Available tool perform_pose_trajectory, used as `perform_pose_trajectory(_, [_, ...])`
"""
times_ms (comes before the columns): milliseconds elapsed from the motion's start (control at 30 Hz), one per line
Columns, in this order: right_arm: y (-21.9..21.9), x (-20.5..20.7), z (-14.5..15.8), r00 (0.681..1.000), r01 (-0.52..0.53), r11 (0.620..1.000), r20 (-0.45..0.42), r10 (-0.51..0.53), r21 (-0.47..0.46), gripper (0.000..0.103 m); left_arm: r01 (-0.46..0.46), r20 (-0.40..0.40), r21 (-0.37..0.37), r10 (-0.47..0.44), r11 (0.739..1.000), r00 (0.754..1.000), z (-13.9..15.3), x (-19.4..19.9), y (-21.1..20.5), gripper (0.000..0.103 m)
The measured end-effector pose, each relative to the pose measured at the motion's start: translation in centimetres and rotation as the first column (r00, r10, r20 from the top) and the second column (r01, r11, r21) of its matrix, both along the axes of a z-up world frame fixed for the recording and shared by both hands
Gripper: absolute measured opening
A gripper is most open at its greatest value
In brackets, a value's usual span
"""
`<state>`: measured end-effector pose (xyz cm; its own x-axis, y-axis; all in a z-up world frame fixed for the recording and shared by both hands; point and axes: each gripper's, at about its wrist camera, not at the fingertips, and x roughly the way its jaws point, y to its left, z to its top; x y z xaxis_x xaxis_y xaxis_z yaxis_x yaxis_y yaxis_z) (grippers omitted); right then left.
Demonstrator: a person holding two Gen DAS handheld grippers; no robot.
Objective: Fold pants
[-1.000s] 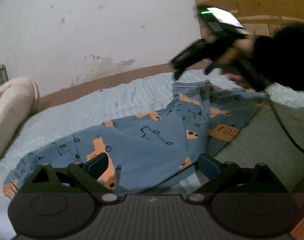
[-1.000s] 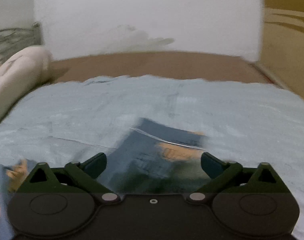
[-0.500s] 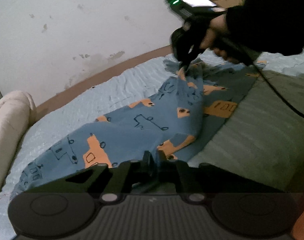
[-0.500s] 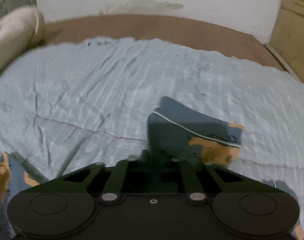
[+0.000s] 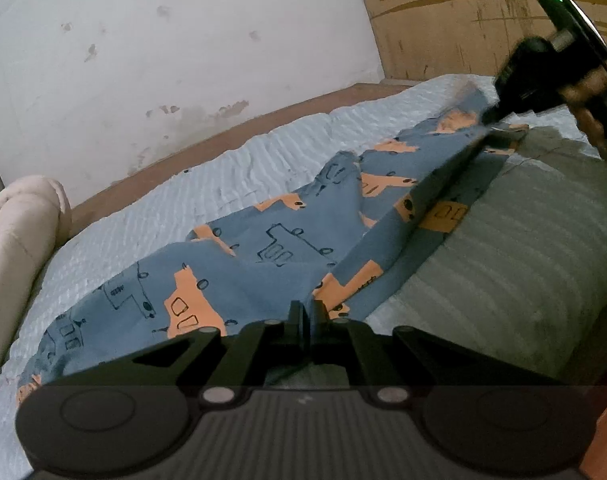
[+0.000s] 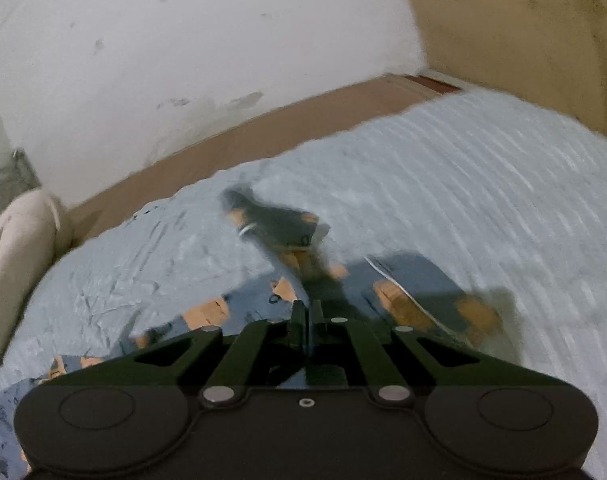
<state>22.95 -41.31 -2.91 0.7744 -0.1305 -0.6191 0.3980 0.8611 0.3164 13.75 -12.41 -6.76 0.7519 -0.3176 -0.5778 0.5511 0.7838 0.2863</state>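
Both the left gripper (image 5: 306,312) and right gripper (image 6: 306,312), wide apart a second ago, now clamp edges of the blue truck-print cotton pants (image 5: 271,248) on the pale-blue ribbed bedsheet (image 5: 263,156), readying a fold.

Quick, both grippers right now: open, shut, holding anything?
Left gripper: shut on the pants.
Right gripper: shut on the pants too.

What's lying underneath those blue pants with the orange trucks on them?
The pants lie on a pale blue textured bedspread, and their right edge overlaps a grey-green ribbed blanket. What the fabric covers directly beneath it cannot be seen.
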Motion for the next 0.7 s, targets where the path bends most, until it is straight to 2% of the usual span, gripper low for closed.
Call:
perform_pose_trajectory(133, [-1.1, -2.0, -2.9, 0.998, 0.07, 0.992, -0.004, -0.07, 0.108, 0.0, -0.003, 0.0, 0.003, 0.003, 1.0, 1.0, 0.0, 0.1, -0.1, 0.001])
perform_pose_trajectory(200, [-1.1, -2.5, -3.8, 0.997, 0.077, 0.99, 0.008, -0.079, 0.12, 0.003, -0.003, -0.001, 0.004, 0.003, 1.0, 1.0, 0.0, 0.1, -0.1, 0.001])
perform_pose_trajectory(300, [-1.3, -2.6, -4.0, 0.997, 0.063, 0.989, 0.028, -0.067, 0.136, 0.016, -0.004, -0.001, 0.003, 0.004, 1.0, 1.0, 0.0, 0.0, -0.1, 0.001])
perform_pose_trajectory(367, [-1.8, -2.4, -3.6, 0.997, 0.057, 0.987, 0.05, -0.066, 0.152, 0.032, -0.009, -0.003, -0.001, 0.009, 1.0, 1.0, 0.0, 0.1, -0.1, 0.001])
perform_pose_trajectory(433, [-2.5, -2.0, -3.4, 0.995, 0.067, 0.985, 0.063, -0.078, 0.162, 0.041, -0.009, -0.002, 0.0, 0.009, 1.0, 1.0, 0.0, 0.1, -0.1, 0.001])
perform_pose_trajectory(500, [-3.5, -1.6, -3.3, 0.992, 0.092, 0.98, 0.068, -0.105, 0.179, 0.044, -0.009, -0.002, 0.001, 0.009, 1.0, 1.0, 0.0, 0.2, -0.1, 0.001])
perform_pose_trajectory(600, [-5.3, -1.0, -3.5, 0.985, 0.146, 0.969, 0.064, -0.161, 0.199, 0.042, -0.011, 0.0, 0.0, 0.011, 1.0, 1.0, 0.0, 0.1, -0.1, 0.001])
perform_pose_trajectory(633, [-5.7, -0.7, -3.6, 0.984, 0.158, 0.968, 0.056, -0.172, 0.196, 0.032, -0.01, 0.001, -0.001, 0.01, 1.0, 1.0, 0.1, 0.1, -0.1, 0.001])
perform_pose_trajectory(667, [-6.1, -0.4, -3.6, 0.982, 0.172, 0.968, 0.042, -0.182, 0.181, 0.005, -0.01, 0.003, -0.001, 0.01, 1.0, 1.0, 0.1, 0.1, -0.1, 0.001])
perform_pose_trajectory(700, [-6.4, -0.4, -3.5, 0.981, 0.184, 0.969, 0.034, -0.192, 0.165, 0.006, -0.01, 0.004, -0.001, 0.01, 1.0, 1.0, 0.2, 0.0, -0.1, 0.001])
